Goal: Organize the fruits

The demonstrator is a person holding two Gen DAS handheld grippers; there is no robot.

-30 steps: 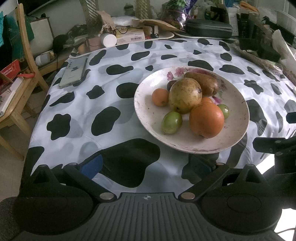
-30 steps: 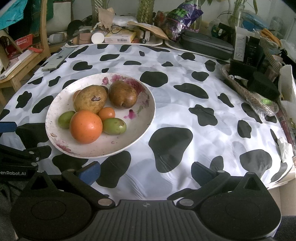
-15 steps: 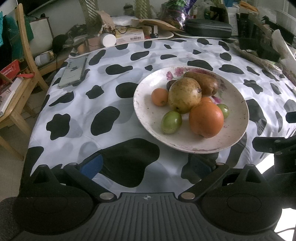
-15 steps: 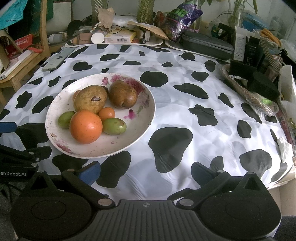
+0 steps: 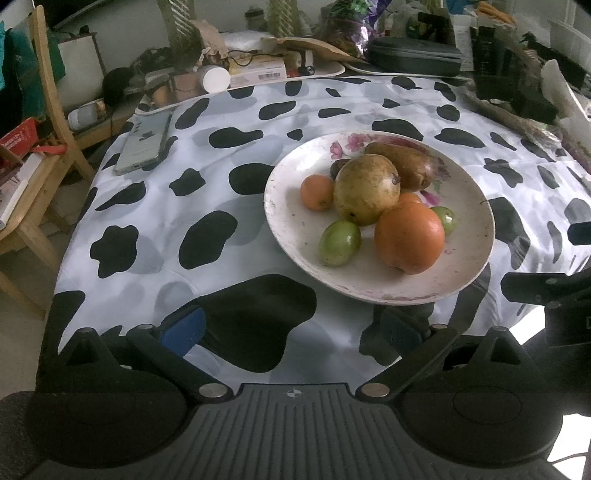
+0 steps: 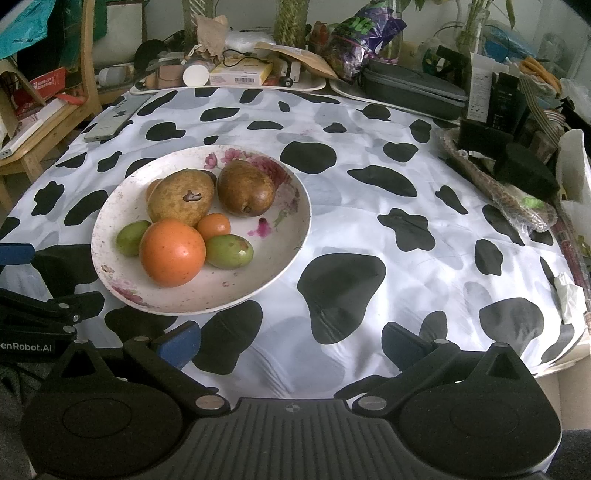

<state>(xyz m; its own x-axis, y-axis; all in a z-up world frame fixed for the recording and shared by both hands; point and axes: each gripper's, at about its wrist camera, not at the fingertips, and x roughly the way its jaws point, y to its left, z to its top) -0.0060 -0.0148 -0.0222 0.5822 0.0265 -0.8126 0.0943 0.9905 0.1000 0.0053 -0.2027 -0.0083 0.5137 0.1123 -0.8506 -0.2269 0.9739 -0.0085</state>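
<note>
Seven fruits heaped on one plate (image 6: 291, 236), both tongs spread wide and empty.

Sitting mid-worktop (image 6: 369, 229) on the cow-print cloth: big orange (image 6: 172, 252) at 6 o'clock on the plate, pears (image 6: 181, 201) at 12, green fruits (image 6: 229, 251) flanking. Best taken from the open near rim: right tongs (image 6: 291, 341) over the orange, left tongs (image 5: 291, 328) steadying the plate; closing gently, lifting straight, avoiding a nudge to neighbouring fruit.

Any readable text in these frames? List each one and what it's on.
"enRobot.AI": white letters on the left gripper's body, cut off by the right wrist view's left edge.
Yellow box at the back of the table: barcode label, digits too small to read.
Purple snack bag: large lettering, too distorted to read.
Red box on the chair: print too blurred to read.
</note>
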